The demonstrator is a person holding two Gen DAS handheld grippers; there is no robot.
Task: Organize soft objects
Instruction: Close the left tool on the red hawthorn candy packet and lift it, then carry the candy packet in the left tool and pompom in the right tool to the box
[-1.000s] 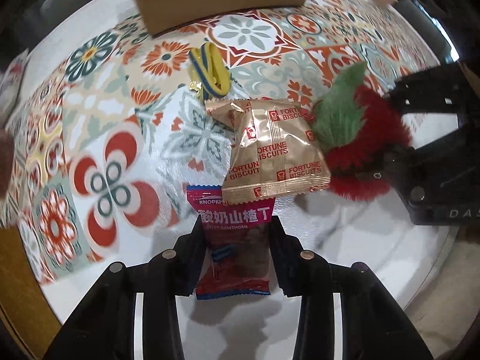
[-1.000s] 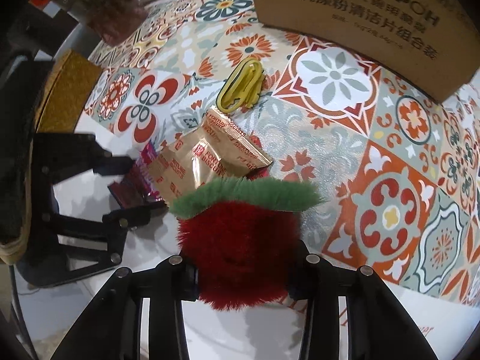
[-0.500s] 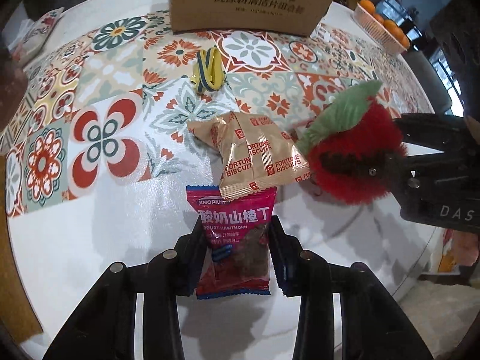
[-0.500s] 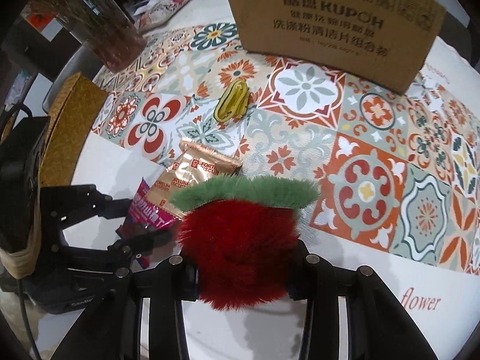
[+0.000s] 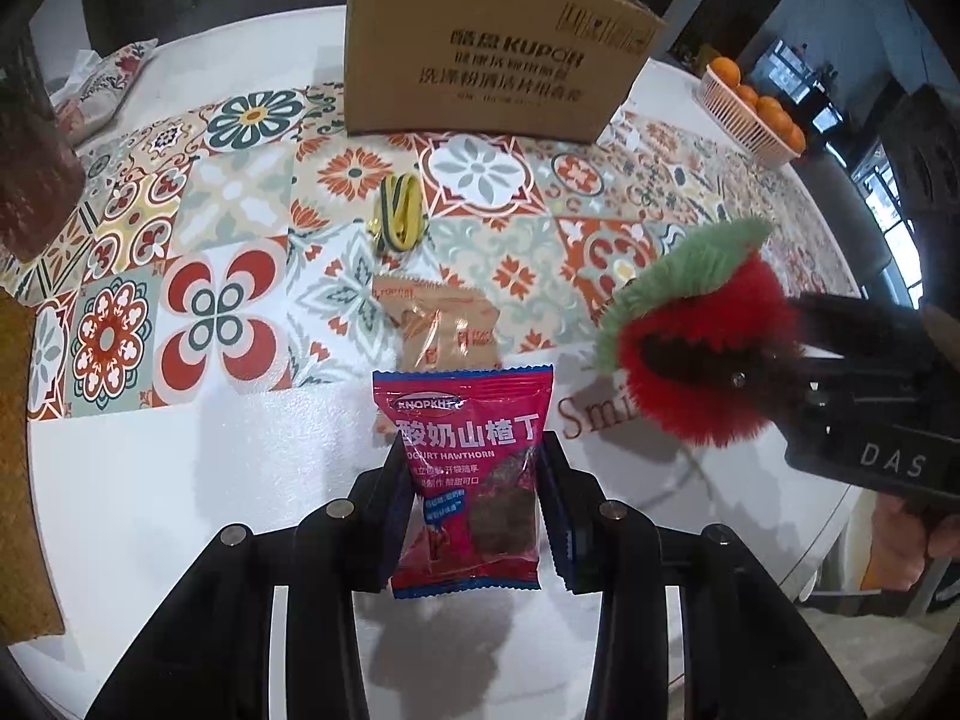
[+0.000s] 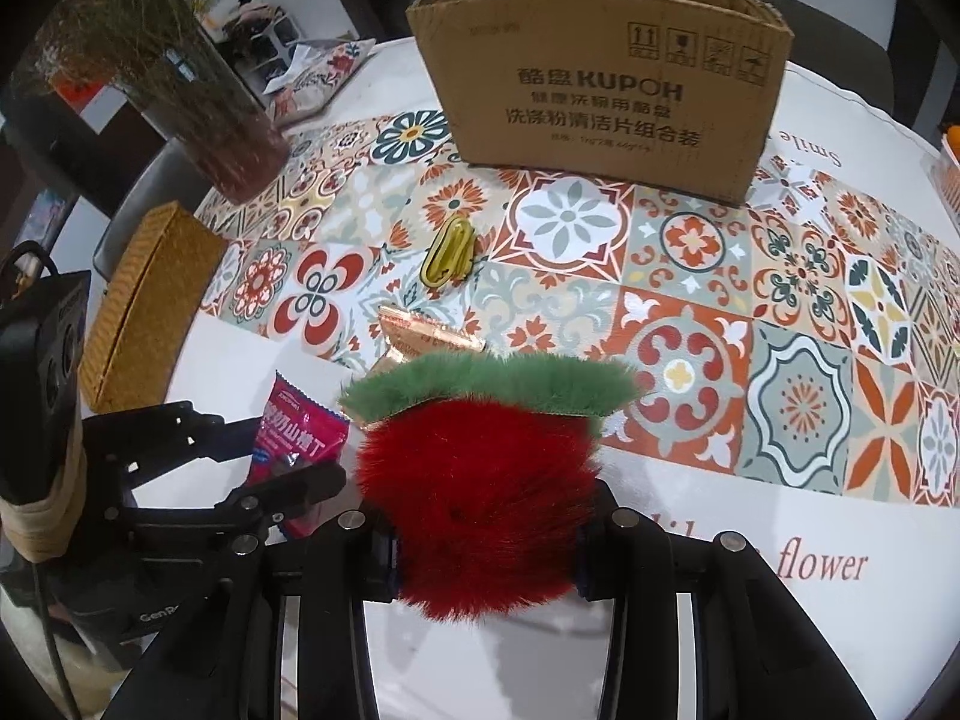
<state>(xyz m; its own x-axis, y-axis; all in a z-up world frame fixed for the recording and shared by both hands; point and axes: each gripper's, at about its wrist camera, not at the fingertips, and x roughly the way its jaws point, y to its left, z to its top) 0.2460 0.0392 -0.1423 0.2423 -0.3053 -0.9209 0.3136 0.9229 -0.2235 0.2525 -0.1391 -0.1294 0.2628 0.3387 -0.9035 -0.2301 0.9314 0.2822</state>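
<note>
I've got the left gripper (image 5: pixel 474 510) jaws clamped on the red snack packet (image 5: pixel 465 474), right gripper (image 6: pixel 486 546) jaws squeezing the plush strawberry (image 6: pixel 480 492), so carry both level to the cardboard box (image 6: pixel 606 90) ahead of the jaws, clearing its rim.

Red hawthorn packet (image 5: pixel 467 468) and furry strawberry (image 6: pixel 480 492) (green-topped) held aloft.

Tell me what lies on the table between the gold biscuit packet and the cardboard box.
A small yellow folded band lies between the gold biscuit packet and the brown cardboard box; the rest is bare patterned cloth. Both wrist views show it.
</note>
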